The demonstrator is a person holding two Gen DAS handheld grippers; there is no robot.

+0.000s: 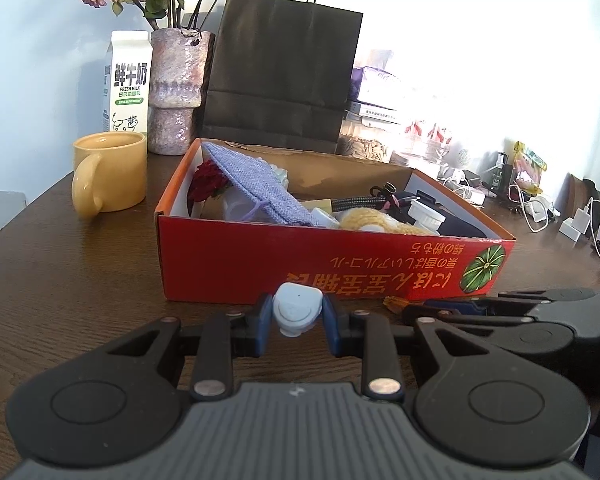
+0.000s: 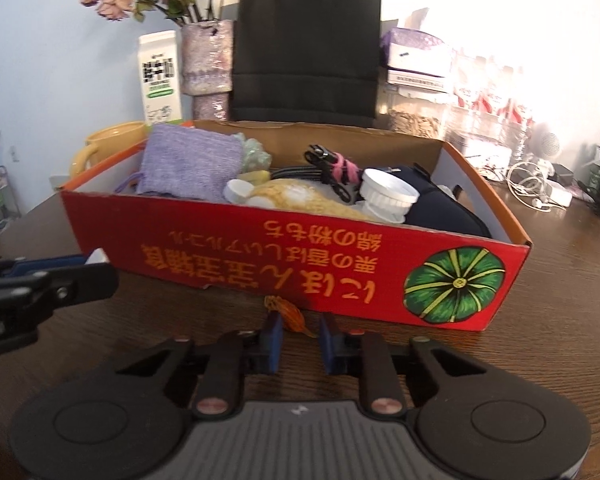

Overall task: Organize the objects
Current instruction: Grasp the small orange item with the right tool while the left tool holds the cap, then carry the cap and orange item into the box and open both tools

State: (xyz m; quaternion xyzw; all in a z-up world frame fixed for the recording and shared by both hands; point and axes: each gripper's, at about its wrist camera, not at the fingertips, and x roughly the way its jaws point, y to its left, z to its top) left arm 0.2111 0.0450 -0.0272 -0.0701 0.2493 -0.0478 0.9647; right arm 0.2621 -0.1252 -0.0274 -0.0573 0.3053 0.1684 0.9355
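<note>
We are working on a dark wooden surface (image 1: 80, 280), where a red cardboard box (image 1: 332, 264) already holds a lilac knitted pouch (image 1: 256, 184), cables and other small items. Behind it stand a black paper bag (image 1: 284, 76), a vase (image 1: 176, 92), a milk carton (image 1: 126, 84) and a yellow mug (image 1: 108, 176).

Our left tongs (image 1: 298, 316) are clamped on a small pale-blue plastic piece (image 1: 297, 314), held low just before the box's near wall; the box opening lies ahead and above, so we judge a lift over that wall comes next.

Our right tongs (image 2: 299, 340) stand narrowly parted and hold nothing. A small amber trinket (image 2: 286, 314) lies on the surface straight ahead, between their tips and the box, its length running roughly fore and aft. The right side is clearly nearer to it. Both tongs are level, pointing at the box.
</note>
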